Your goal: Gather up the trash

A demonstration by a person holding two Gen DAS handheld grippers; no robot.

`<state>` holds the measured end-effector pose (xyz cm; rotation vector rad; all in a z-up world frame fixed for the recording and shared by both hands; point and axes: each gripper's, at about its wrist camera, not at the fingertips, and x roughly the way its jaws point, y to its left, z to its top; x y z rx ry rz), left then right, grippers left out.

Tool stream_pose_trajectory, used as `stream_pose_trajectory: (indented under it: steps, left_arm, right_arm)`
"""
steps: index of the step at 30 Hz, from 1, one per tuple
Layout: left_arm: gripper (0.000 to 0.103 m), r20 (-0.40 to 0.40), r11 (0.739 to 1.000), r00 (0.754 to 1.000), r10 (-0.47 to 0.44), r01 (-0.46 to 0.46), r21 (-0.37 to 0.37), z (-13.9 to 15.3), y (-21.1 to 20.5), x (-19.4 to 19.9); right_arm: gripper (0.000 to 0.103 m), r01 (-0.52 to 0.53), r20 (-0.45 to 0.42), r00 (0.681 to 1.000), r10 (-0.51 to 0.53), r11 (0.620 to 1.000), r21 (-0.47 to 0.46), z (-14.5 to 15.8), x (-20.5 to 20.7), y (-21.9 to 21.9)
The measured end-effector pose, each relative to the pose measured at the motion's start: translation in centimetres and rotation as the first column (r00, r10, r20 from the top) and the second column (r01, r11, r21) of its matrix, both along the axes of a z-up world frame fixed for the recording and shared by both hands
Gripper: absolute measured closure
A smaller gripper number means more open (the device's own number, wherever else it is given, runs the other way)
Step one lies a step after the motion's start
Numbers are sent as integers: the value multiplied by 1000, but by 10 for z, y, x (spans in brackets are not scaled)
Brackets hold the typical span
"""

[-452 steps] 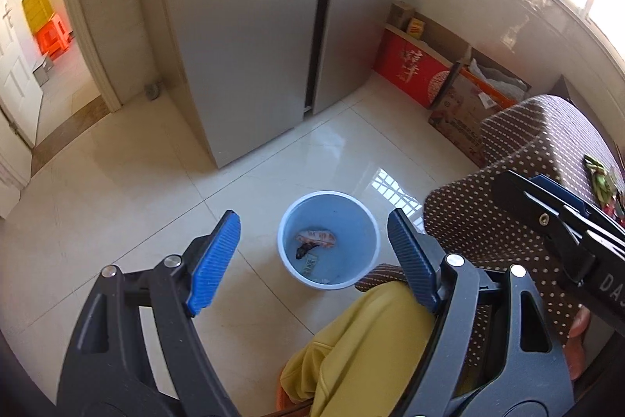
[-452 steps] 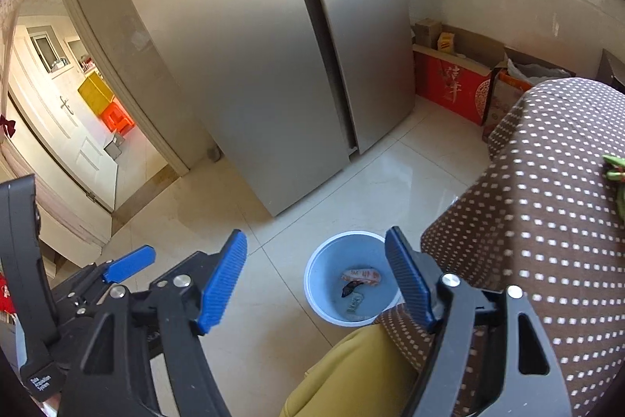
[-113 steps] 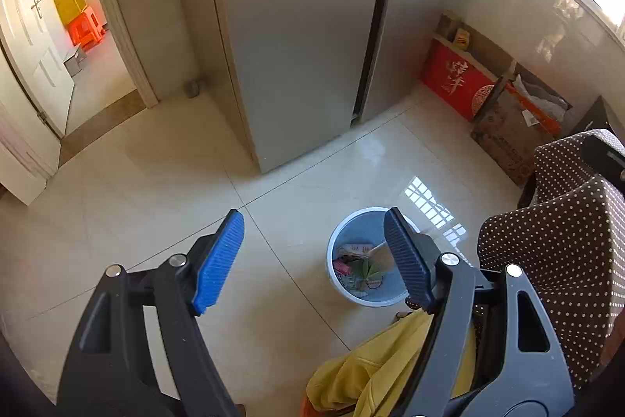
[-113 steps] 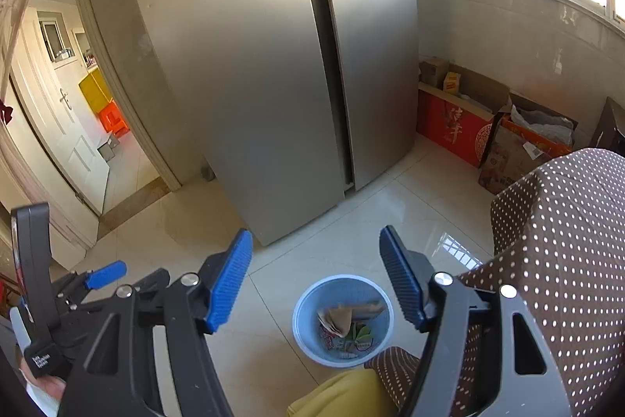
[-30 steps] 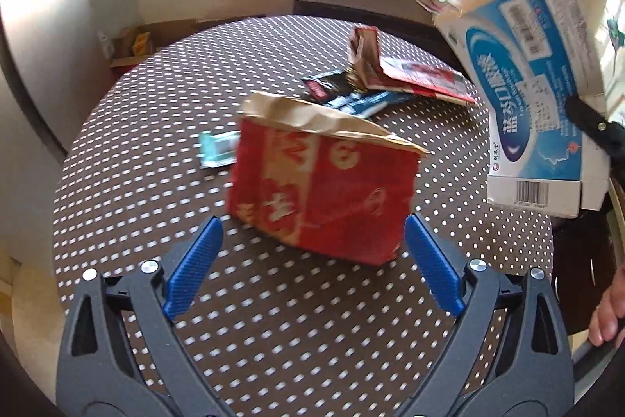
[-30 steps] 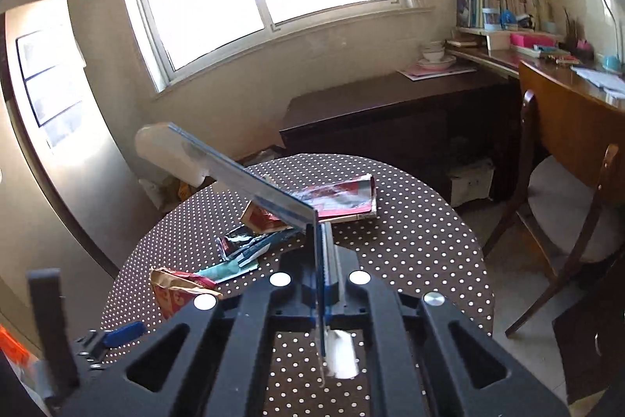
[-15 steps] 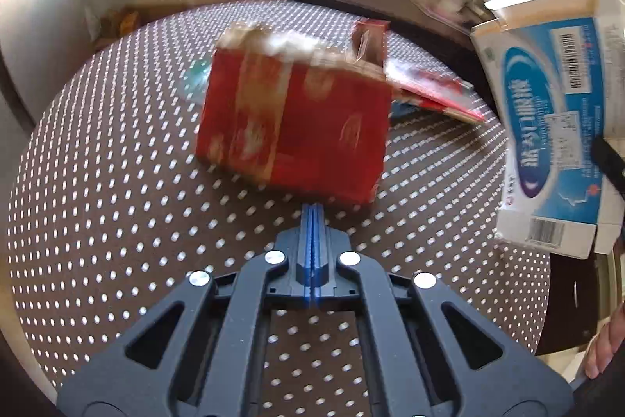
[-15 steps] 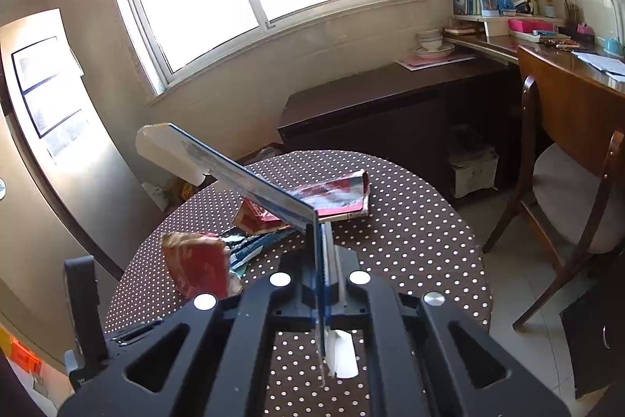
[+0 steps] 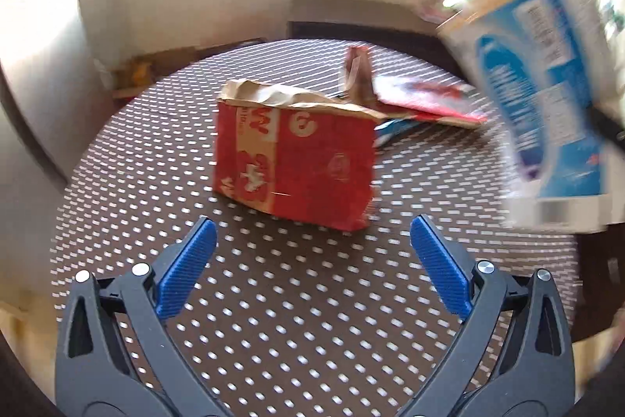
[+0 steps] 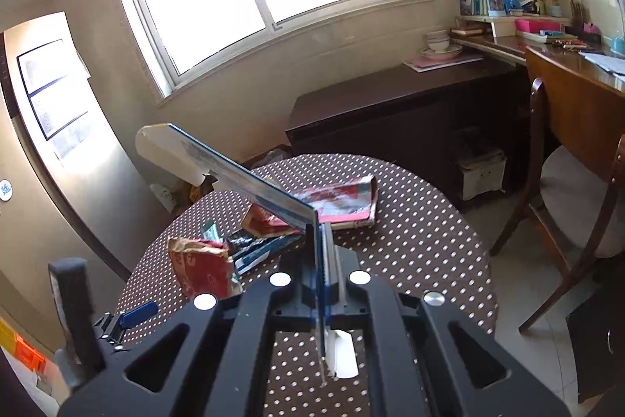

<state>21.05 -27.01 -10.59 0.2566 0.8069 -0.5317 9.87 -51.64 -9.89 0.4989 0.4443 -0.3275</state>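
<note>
A crumpled red paper bag (image 9: pixel 297 159) stands on the round brown polka-dot table (image 9: pixel 273 319); it also shows in the right wrist view (image 10: pixel 203 270). My left gripper (image 9: pixel 312 260) is open and empty, just short of the bag, its blue pads (image 9: pixel 187 268) apart. My right gripper (image 10: pixel 322 284) is shut on a flattened blue-and-white carton (image 10: pixel 234 174), held above the table; the carton shows blurred at the right of the left wrist view (image 9: pixel 547 85). A red flat wrapper (image 10: pixel 340 206) and dark wrappers (image 10: pixel 261 247) lie behind the bag.
A dark cabinet (image 10: pixel 390 112) stands under the window beyond the table. A wooden chair (image 10: pixel 578 206) and a cluttered desk (image 10: pixel 547 45) are at the right. A steel fridge (image 10: pixel 47 163) is at the left.
My left gripper was shut half a second ago with the red bag raised in front of it; now it is open and the bag stands on the table. My right gripper still holds the carton.
</note>
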Motion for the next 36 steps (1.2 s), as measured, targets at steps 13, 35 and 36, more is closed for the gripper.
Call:
stream_pose_trajectory:
  steps: [13, 35, 36]
  left_arm:
    - [7, 14, 982, 986, 169, -170, 85, -27, -58, 41]
    - [94, -53, 954, 971, 232, -238, -181, 16, 75, 28]
    - [94, -42, 952, 970, 240, -244, -183, 18, 78, 26]
  right_arm:
    - [100, 29, 1, 1000, -29, 999, 20, 1, 1, -19]
    - [100, -122, 9, 993, 122, 993, -4, 14, 45, 52]
    - [100, -136, 10, 991, 136, 991, -7, 15, 48, 60]
